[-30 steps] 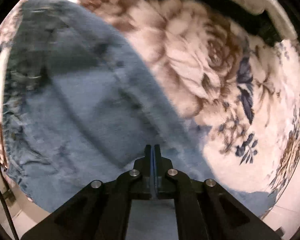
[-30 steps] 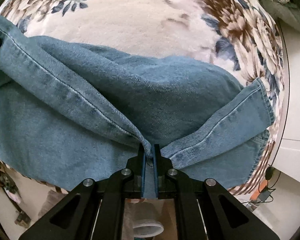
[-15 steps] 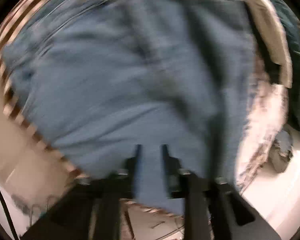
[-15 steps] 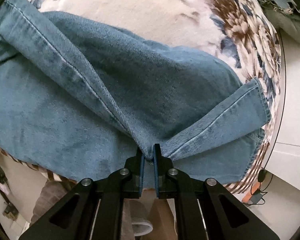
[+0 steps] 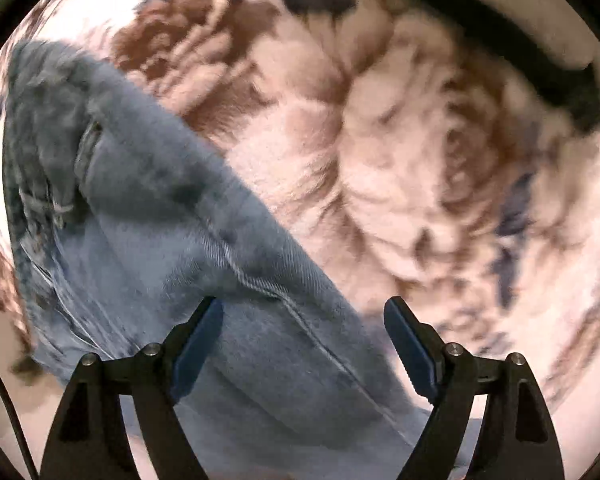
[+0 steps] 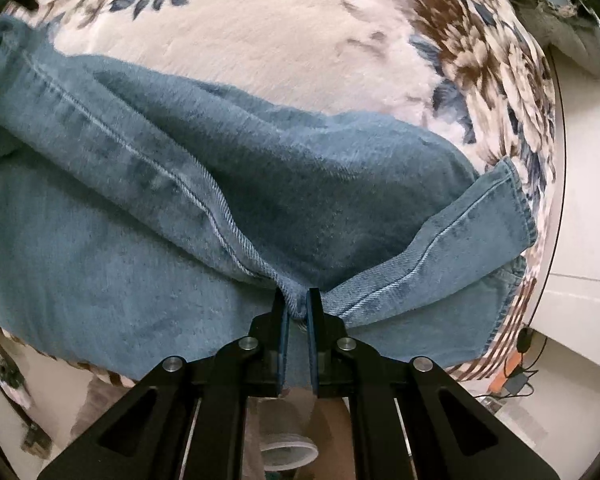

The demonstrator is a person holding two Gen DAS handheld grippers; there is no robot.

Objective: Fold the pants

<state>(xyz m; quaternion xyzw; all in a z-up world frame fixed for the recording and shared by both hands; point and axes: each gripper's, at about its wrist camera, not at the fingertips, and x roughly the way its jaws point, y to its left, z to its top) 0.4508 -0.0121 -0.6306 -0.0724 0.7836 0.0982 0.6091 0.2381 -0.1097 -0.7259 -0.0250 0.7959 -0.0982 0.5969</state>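
So the faded blue denim pants [image 6: 228, 208] are lying bunched across a plush cream blanket with brown and navy flowers [image 6: 260, 32]. The right tool [image 6: 297, 304] is pinched tight on a fold of denim along the stitched seam. The left tool [image 5: 303, 334] is spreading wide over a pant leg, its blue pads [image 5: 198, 344] not touching any cloth.

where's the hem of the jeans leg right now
In the right wrist view, the hem lies at the right side, on the floral blanket near its edge, up and right of the right gripper.
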